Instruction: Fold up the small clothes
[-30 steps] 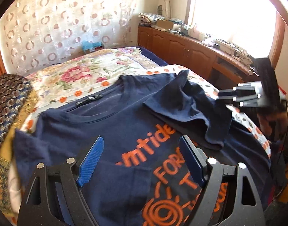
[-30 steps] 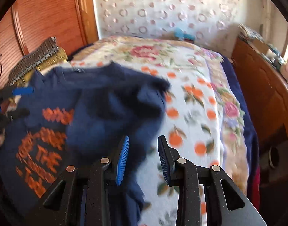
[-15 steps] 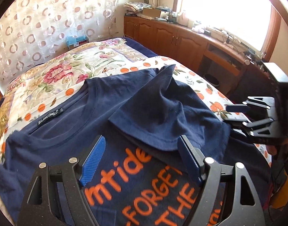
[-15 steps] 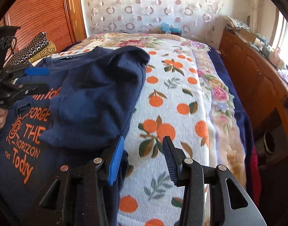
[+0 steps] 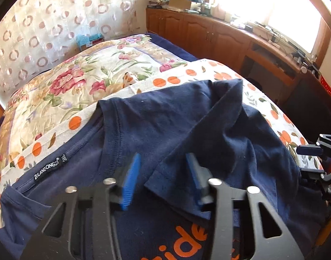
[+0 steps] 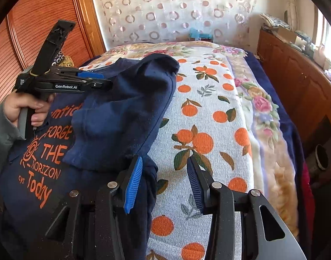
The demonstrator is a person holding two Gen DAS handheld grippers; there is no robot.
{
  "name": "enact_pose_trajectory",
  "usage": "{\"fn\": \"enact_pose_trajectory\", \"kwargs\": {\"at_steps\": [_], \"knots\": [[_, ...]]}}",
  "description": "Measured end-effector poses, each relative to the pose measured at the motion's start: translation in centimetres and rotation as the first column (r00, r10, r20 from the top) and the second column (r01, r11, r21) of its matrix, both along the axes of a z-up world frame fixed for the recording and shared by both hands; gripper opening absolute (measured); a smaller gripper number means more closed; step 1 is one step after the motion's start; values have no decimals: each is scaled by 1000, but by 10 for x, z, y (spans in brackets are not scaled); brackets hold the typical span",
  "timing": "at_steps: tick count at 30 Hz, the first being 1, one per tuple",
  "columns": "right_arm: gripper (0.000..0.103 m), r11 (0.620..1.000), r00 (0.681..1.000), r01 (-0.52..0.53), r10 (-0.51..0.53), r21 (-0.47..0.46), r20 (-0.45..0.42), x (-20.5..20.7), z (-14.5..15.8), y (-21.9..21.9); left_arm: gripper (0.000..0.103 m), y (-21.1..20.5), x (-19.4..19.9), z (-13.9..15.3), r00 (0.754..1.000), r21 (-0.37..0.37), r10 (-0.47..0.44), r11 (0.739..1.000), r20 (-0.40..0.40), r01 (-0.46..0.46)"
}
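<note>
A navy T-shirt (image 5: 165,117) with orange lettering lies front up on the bed, one sleeve (image 6: 122,117) folded over its chest. My left gripper (image 5: 162,174) hovers over that folded sleeve near the collar label. Its jaws are closing with the sleeve's hem corner between them, and the pads are not pressing on the cloth. In the right wrist view the left gripper (image 6: 100,80) shows in a person's hand (image 6: 24,108). My right gripper (image 6: 164,184) stands open at the shirt's side edge, over the orange-print cover, holding nothing. It also appears as the right gripper (image 5: 310,151) at the picture's edge.
The bed carries an orange-print cover (image 6: 208,112) and a floral blanket (image 5: 78,82). Wooden cabinets (image 5: 208,34) with clutter on top run along the far side under a bright window. A wooden headboard (image 6: 35,32) stands at the left, and a patterned curtain (image 6: 176,6) hangs behind.
My left gripper has moved up the shirt from the orange lettering to the folded sleeve near the collar, and its jaws have narrowed. The right gripper's jaws have widened slightly beside the shirt's edge.
</note>
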State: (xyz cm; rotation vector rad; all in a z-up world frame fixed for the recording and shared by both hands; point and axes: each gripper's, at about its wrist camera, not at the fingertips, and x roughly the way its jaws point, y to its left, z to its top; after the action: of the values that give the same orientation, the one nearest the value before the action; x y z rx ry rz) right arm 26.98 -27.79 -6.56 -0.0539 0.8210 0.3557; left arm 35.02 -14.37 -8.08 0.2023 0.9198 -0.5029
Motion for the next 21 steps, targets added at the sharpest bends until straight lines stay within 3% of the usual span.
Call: {"fn": "enact_pose_trajectory", "kwargs": {"at_steps": [2,3,7,15,21], "knots": [[44,1000,1000,2,-2,6,-4,-1,-1,-2,9,0,-5,2,1000,-9,-15,1000,7,15],[44,1000,1000,1,-1,9,0,-1,-1,-3,5,0,-7,5,1000,-3,-15,1000,20,15],[44,1000,1000,-2,2,-6,4,-1,0,0,4,20,-12,24,997,-56,37,998,68,-33],[44,1000,1000,-9,9,-18,-9,2,2,1,5,45,-14,36,993,-32,89,996,80,-87],[44,999,1000,-11,12,-39,23,9,15,5,63,73,-36,43,989,-10,105,994,108,-104]]}}
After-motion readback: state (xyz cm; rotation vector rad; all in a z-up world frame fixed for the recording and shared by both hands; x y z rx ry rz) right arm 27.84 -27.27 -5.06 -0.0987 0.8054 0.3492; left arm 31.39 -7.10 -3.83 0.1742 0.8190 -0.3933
